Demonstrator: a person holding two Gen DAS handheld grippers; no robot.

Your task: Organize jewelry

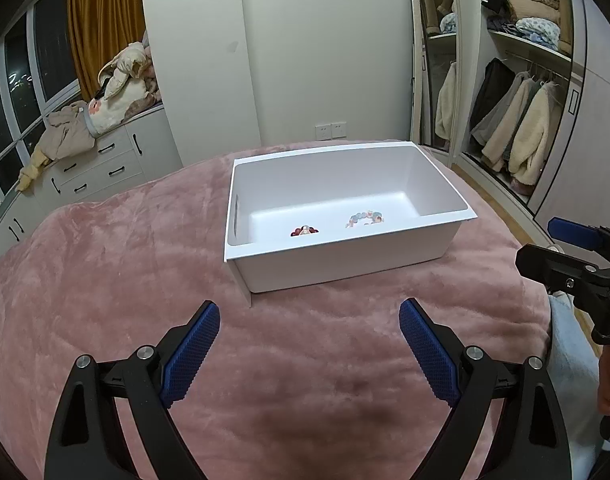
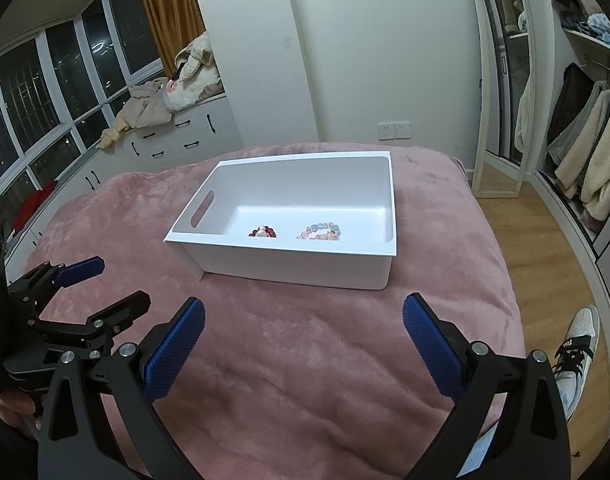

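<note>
A: Left gripper (image 1: 309,320)?
B: Jaws spread wide, nothing between the blue pads (image 1: 191,354), level, pointing forward.
A: Right gripper (image 2: 303,316)?
B: Same: wide apart, nothing held, level beside the left.

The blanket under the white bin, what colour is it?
Dusty pink, a plush blanket; clearest in the right wrist view.

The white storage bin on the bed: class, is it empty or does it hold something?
Not empty. The white bin holds a dark red bead bracelet and a pastel bead bracelet on its floor.
</note>
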